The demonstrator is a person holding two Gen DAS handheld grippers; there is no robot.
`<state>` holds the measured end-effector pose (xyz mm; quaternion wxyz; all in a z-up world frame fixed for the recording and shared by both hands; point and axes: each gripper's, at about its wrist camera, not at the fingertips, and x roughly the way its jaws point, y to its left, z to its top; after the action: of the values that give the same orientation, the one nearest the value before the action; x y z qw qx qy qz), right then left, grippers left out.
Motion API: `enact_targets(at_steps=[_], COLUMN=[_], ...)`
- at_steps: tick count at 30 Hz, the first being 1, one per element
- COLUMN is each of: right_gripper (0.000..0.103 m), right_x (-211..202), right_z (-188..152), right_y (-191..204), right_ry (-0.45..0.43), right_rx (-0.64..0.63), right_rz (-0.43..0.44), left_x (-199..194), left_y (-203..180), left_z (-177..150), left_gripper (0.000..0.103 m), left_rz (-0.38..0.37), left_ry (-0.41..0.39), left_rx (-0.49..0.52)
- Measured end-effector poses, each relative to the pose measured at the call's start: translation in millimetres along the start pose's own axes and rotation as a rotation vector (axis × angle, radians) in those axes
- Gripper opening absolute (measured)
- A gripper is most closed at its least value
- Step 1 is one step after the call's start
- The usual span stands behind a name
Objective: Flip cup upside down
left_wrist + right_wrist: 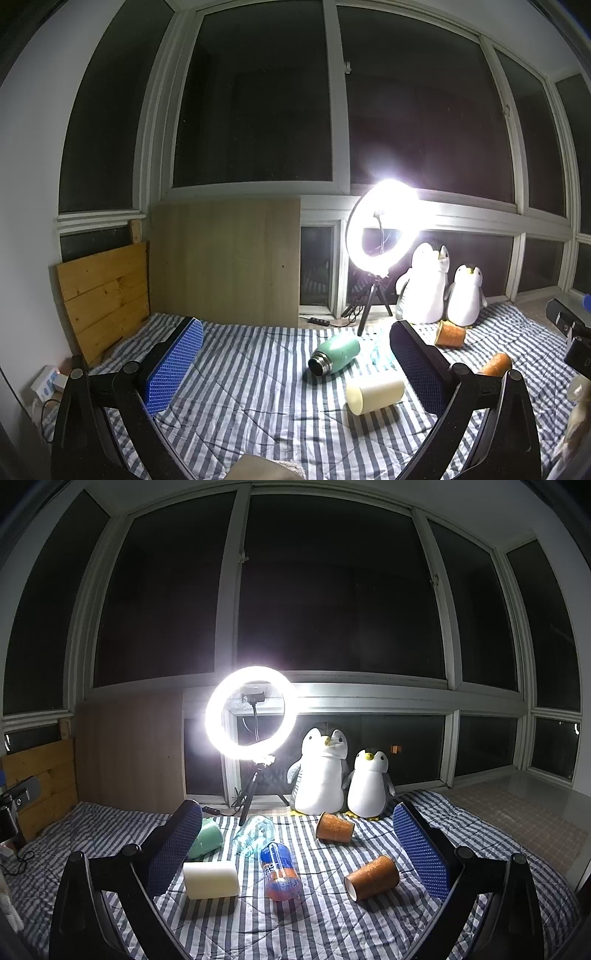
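Several cups lie on their sides on the striped blanket (325,923). In the right wrist view a cream cup (211,880) rests near the left finger, a mint-green cup (207,838) behind it, and two orange cups lie at centre back (334,828) and front right (373,878). My right gripper (297,836) hangs open above them, holding nothing. In the left wrist view the cream cup (375,393) and the mint-green cup (334,354) lie between the fingers of my open, empty left gripper (295,350). The orange cups (450,334) (495,363) lie beyond its right finger.
A blue and orange drink bottle (279,871) and a clear plastic bottle (255,835) lie among the cups. A lit ring light on a tripod (251,710) and two plush penguins (347,775) stand at the back by the windows. Wooden boards (107,291) lean at the left.
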<state>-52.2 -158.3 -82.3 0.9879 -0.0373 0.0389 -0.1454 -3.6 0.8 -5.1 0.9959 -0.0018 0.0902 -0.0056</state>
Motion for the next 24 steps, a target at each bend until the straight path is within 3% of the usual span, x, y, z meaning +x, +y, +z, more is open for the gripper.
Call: enact_targets(at_steps=[16, 24], right_gripper=[0.102, 0.102], right_x=[21, 69], right_z=[-2, -7], right_y=[-6, -24], right_ry=[0.04, 0.172], right_rx=[-0.001, 0.022], right_rz=[-0.01, 0.035], left_x=[17, 39], left_y=[-3, -12], left_z=[-3, -13], left_gripper=[0.102, 0.103], left_rz=[-0.015, -0.04], left_ry=[0.034, 0.095], left_rx=[0.008, 0.026])
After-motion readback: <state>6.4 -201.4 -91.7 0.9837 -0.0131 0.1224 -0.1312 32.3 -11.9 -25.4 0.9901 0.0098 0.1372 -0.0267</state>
